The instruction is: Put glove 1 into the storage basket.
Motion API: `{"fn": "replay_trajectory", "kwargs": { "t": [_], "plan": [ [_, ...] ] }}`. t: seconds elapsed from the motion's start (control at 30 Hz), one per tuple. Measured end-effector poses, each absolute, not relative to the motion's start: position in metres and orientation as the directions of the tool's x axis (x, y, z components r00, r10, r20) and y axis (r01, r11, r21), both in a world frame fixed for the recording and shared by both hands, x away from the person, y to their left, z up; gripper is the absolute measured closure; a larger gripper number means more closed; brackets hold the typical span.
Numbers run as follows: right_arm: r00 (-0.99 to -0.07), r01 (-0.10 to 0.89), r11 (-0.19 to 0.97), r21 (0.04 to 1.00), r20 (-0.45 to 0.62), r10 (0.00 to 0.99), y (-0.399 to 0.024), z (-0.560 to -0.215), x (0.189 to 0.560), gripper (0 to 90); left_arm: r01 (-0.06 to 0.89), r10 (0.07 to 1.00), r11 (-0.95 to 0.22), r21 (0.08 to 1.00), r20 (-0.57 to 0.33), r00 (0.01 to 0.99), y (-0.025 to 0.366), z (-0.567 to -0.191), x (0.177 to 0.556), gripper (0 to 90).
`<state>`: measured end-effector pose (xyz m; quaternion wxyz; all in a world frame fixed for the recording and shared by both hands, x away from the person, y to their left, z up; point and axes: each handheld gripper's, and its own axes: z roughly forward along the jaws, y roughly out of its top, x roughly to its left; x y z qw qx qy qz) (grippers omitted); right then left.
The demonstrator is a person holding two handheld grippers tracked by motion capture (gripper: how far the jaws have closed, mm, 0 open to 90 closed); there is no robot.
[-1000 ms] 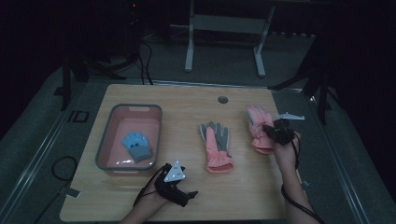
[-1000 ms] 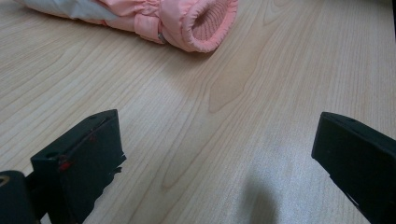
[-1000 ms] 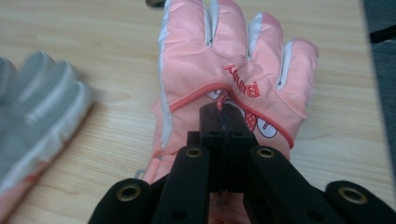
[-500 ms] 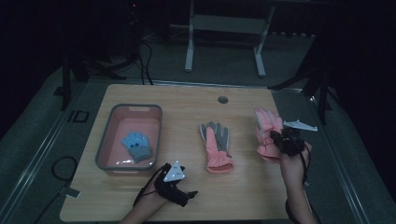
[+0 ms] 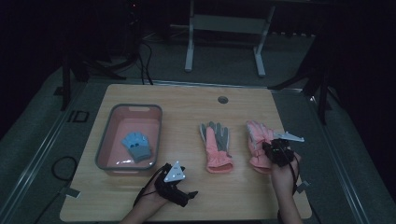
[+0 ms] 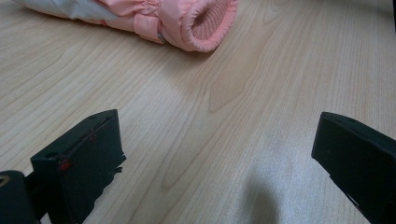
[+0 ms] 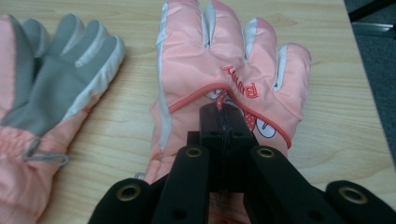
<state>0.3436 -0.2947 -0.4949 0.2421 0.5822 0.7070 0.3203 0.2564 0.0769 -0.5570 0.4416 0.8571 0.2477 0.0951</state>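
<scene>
A pink winter glove (image 5: pixel 256 135) lies back-up at the right of the wooden table (image 5: pixel 187 102). My right gripper (image 5: pixel 273 150) sits over its wrist end. In the right gripper view the jaws (image 7: pixel 223 112) are pressed together on the fabric of this glove (image 7: pixel 210 60). A second pink glove (image 5: pixel 215 142) lies palm-up with grey fingers at mid-table, also seen at left (image 7: pixel 56 70). My left gripper (image 5: pixel 187 196) rests near the front edge, jaws wide apart (image 6: pixel 215 135) with bare wood between them, facing that glove's cuff (image 6: pixel 196 23).
A pink basin (image 5: pixel 105 140) at the left holds a small blue glove (image 5: pixel 137 145). A round cable hole (image 5: pixel 222 99) sits near the far edge. The table's right edge (image 5: pixel 292 154) runs close beside the right hand.
The right gripper has pulled back toward the near edge, and the pink glove under it has slid along with it. The left gripper has stayed put.
</scene>
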Motion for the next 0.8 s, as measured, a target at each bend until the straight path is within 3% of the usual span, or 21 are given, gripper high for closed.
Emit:
{"fn": "replay_trajectory", "kwargs": {
  "t": [0.3, 0.5, 0.7, 0.8],
  "plan": [
    [-0.192, 0.705, 0.119, 0.699, 0.026, 0.981, -0.290, -0.522, 0.356, 87.4, 0.343, 0.507, -0.487, 0.803, -0.060, 0.860, 0.077, -0.557, 0.256, 2.1],
    [-0.233, 0.705, 0.151, 0.692, 0.025, 0.972, -0.293, -0.522, 0.357, 82.4, 0.342, 0.504, -0.490, 0.802, -0.059, 0.861, 0.076, -0.558, 0.256, 2.1],
    [-0.300, 0.685, 0.200, 0.701, 0.022, 0.954, -0.303, -0.510, 0.356, 73.0, 0.342, 0.505, -0.489, 0.802, -0.060, 0.861, 0.076, -0.558, 0.256, 2.1],
    [-0.404, 0.647, 0.292, 0.704, -0.008, 0.915, -0.315, -0.498, 0.359, 67.8, 0.342, 0.504, -0.489, 0.803, -0.059, 0.862, 0.076, -0.557, 0.256, 2.1]
  ]
}}
